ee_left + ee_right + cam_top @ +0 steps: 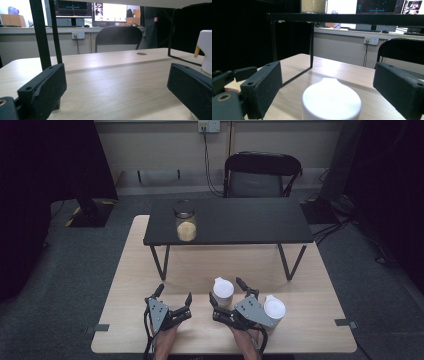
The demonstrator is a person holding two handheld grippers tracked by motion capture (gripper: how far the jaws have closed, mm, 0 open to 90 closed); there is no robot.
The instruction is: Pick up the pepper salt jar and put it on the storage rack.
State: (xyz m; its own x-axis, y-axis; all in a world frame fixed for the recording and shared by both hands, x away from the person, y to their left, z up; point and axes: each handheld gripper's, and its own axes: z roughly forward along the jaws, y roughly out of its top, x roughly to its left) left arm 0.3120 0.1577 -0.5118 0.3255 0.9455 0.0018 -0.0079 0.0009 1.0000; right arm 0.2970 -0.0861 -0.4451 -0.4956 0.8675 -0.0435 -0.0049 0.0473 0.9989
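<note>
Two white lidded containers stand on the light wooden table (305, 270). One white container (223, 290) (331, 100) sits between the jaws of my right gripper (227, 294) (327, 75), which stand apart on either side of it with gaps showing, so it is open. The second white container (274, 309) stands right beside that gripper's body. My left gripper (174, 295) (117, 87) rests low over the table to the left, open with only bare wood between its jaws. In the left gripper view, a white container (206, 50) with an orange spout shows at the right edge.
A low black riser table (240, 220) stands across the back of the wooden table. On it is a glass jar (185, 224) (313, 6) half full of pale grain. A black chair (260, 172) stands beyond. The riser's thin legs (40, 35) stand just ahead of the left gripper.
</note>
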